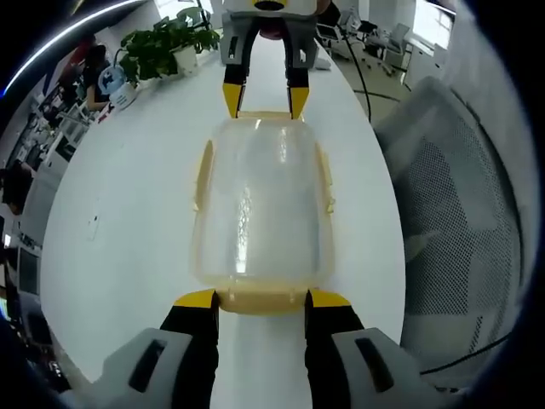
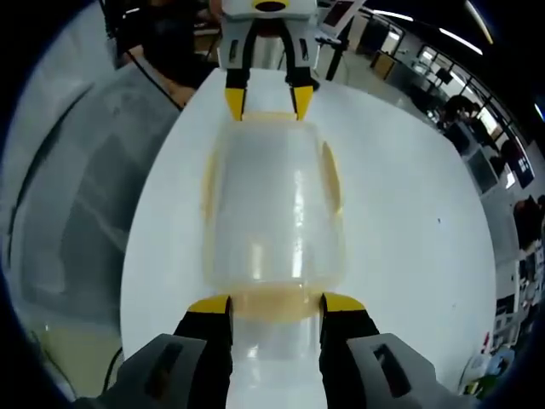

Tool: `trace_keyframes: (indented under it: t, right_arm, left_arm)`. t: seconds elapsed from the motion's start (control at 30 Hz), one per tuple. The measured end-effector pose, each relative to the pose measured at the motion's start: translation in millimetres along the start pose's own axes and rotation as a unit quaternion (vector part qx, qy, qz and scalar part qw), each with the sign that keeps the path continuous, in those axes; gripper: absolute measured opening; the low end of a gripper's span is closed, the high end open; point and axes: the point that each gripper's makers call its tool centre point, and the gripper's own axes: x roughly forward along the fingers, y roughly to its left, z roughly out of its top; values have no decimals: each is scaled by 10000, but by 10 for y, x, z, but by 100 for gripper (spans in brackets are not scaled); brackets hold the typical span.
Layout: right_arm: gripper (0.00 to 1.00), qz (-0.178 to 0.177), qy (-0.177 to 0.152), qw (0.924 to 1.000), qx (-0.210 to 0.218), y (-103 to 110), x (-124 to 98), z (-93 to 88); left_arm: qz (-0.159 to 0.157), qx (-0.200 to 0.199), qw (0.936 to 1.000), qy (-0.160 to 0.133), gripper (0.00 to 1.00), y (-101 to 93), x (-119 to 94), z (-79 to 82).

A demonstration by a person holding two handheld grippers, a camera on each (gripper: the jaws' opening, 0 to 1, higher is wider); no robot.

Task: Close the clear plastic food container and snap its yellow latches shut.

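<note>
The clear plastic food container (image 1: pixel 262 213) lies lengthwise on the white table (image 1: pixel 128 230), its lid on top. Yellow latches (image 1: pixel 203 175) stick out along its long sides. My left gripper (image 1: pixel 262 300) is open, its yellow tips flanking the near end latch (image 1: pixel 260 302). At the far end, my right gripper (image 1: pixel 264 100) stands open against the container's other end. In the right gripper view the container (image 2: pixel 272 204) runs away from my right gripper (image 2: pixel 276 304), whose tips bracket the yellow end latch (image 2: pixel 274 307). The left gripper (image 2: pixel 266 102) faces it from the far end.
A grey mesh office chair (image 1: pixel 460 213) stands close to the table's edge, also seen as the chair (image 2: pixel 77 196) on the left. Potted plants (image 1: pixel 166 43) sit at the far corner. A black cable (image 1: pixel 362 68) runs off the table. Desks and people fill the room behind.
</note>
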Motion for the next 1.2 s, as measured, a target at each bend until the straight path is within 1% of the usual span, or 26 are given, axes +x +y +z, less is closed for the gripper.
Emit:
trace_keyframes:
  t: [0.37,0.97,1.2]
  right_arm:
    - [38,-9,30,10000,37,27,-57,-193]
    - [38,-14,92,9999,66,-6,-213,-517]
    - [38,10,95,9999,83,-31,-235,-600]
  left_arm:
    - [8,42,10000,-68,39,-26,97,153]
    - [-22,58,9998,-199,39,-6,260,489]
    - [-21,57,9998,-213,39,11,292,564]
